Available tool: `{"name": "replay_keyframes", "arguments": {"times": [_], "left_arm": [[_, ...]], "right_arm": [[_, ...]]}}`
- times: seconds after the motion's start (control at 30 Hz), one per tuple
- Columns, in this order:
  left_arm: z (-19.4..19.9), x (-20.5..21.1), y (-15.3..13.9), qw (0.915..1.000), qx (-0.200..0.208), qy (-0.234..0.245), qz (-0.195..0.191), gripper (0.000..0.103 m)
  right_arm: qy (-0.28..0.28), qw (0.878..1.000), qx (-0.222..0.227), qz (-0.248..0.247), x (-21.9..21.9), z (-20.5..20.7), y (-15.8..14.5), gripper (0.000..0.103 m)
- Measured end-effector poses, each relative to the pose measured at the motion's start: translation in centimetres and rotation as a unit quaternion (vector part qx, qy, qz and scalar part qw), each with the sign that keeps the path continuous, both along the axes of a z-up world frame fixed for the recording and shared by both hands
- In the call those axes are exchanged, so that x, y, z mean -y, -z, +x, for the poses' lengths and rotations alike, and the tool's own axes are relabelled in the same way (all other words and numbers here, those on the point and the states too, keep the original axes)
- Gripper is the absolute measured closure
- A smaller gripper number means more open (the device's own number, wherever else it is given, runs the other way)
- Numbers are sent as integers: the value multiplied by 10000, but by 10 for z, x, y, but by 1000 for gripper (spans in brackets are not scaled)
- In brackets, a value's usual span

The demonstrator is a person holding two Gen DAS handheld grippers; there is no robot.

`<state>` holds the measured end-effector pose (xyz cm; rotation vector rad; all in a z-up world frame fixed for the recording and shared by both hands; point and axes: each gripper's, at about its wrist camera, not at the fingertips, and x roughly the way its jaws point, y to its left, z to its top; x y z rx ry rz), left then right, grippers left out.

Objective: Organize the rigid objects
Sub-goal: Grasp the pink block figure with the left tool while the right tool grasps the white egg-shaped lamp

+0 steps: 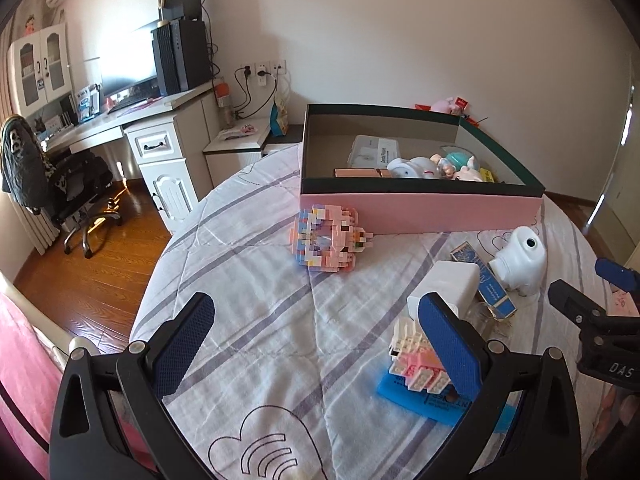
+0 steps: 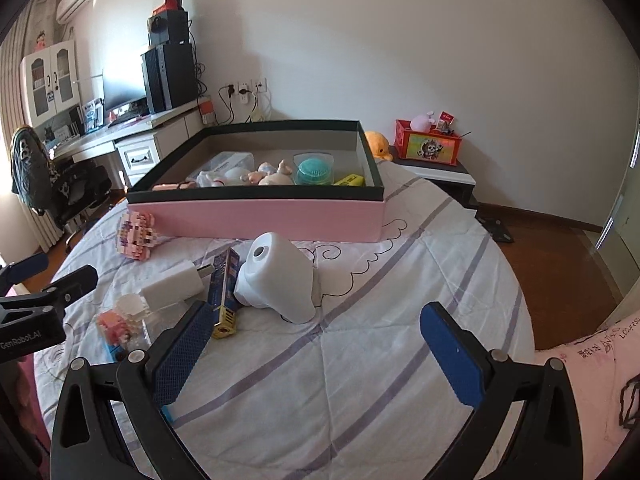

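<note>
Both claws hang over the bed (image 1: 260, 288) with their blue-padded fingers spread wide and nothing between them. The left claw (image 1: 316, 344) has bare striped quilt in its gap; just past its right finger (image 1: 448, 344), partly hidden behind it, stands a small white and pink brick figure (image 1: 416, 364) on a flat blue card (image 1: 404, 394). A little farther ahead on that side lie a white power adapter (image 1: 452, 280), a blue printed carton (image 1: 494, 284) touching it, and a white camera-shaped object (image 1: 520, 260) beside the carton. Straight ahead of the left claw, well apart from it, a larger pastel brick model (image 1: 328, 240) lies on the quilt, just in front of the pink box (image 1: 420, 212).

The right claw (image 2: 320, 344) also hovers over open quilt. The white camera-shaped object (image 2: 276, 276) lies just ahead of it, tipped on its side, with the blue printed carton (image 2: 224, 280) leaning against its left flank, close to the claw's left finger (image 2: 180, 352). The white power adapter (image 2: 172, 286) lies left of the carton, and the small brick figure (image 2: 120, 320) is nearer still on the left.

The pink box (image 2: 260, 216) with its dark rim lies beyond both claws, open at the top. Inside it, along the near wall, are small toy figures (image 2: 268, 174), a teal round brush (image 2: 314, 170), a yellow item (image 2: 350, 180) and a clear plastic case (image 2: 230, 160).
</note>
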<state>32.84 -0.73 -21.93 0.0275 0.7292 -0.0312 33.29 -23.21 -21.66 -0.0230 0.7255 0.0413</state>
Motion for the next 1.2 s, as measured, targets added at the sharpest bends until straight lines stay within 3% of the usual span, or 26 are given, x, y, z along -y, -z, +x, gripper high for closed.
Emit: {"name": "replay_keyframes", "arguments": {"times": [0.13,0.33,0.53,0.63,0.7,0.9,0.93,1.03,1.07,1.2], "left_arm": [[14,-4,3,10000,-11,2,-34,0],[38,-8,7,10000,-90,-11,11,0],[61,-13,16,9995,-277,32,-154,0],[74,-19,24,9984,-470,-83,-309,0],[82,-20,30,9973,-622,-72,-376,0],[105,-9,41,9963,-843,-41,-189,0],[108,-6,44,9960,-881,-10,-118,2],[107,0,43,9965,-835,87,-54,27],[105,0,42,9969,-777,132,-60,42],[95,2,38,9978,-637,197,16,42]], "right_arm": [[-90,9997,-198,-114,-7,25,11,0],[-350,9978,-529,195,-9,53,24,0],[-776,9903,-666,944,1,57,27,28],[-581,9931,-612,812,8,54,26,31],[-660,9901,-747,985,12,56,30,31],[-754,9909,-769,802,5,65,33,31],[-766,9910,-789,765,4,65,34,31],[-836,9913,-809,619,-1,68,34,35],[-879,9908,-820,620,-2,69,34,42],[-914,9911,-769,594,-3,67,33,44]]}}
